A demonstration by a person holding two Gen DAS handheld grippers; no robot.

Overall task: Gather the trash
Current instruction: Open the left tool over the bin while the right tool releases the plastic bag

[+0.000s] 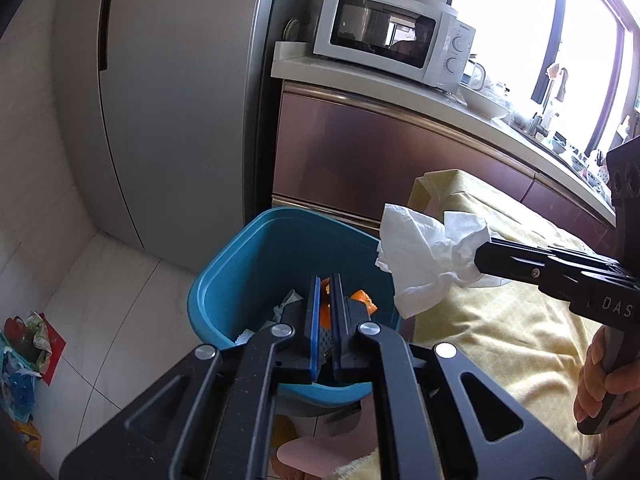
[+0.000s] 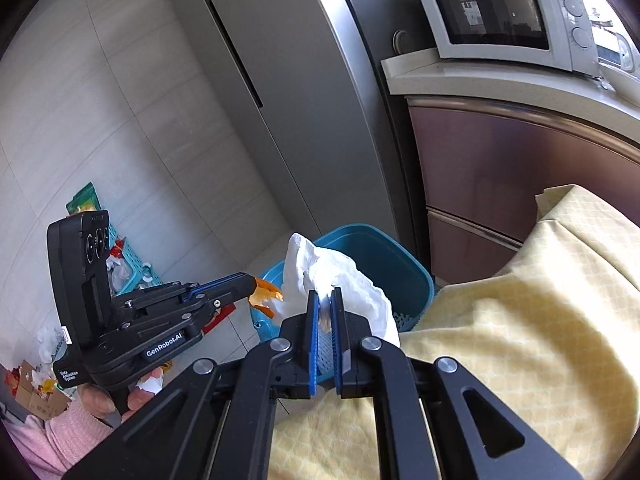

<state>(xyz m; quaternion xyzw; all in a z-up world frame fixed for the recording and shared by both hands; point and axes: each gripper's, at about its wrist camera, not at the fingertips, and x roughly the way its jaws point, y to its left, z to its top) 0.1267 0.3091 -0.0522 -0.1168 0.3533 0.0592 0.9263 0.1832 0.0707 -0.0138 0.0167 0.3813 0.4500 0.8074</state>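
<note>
Now the right tool [image 2: 325, 304] is pinching a soft tissue [image 2: 340, 280]; the left tool [image 2: 250, 285] is pinching peel [image 2: 264, 294]. Both are looking light and crushable, hanging beyond the tips over the bin [image 1: 248, 264].

- Your left gripper [image 2: 250, 282] points forward and down, its jaws clamped tight on an orange scrap [image 2: 264, 293].
- Your right gripper [image 1: 478, 258] reaches in from the right, jaws pinched on a crumpled white tissue [image 1: 424, 256].
- Your left hand [image 2: 138, 394] wraps its handle below a pink sleeve [image 2: 56, 440]; your right hand [image 1: 600, 384] grips the other handle.
</note>
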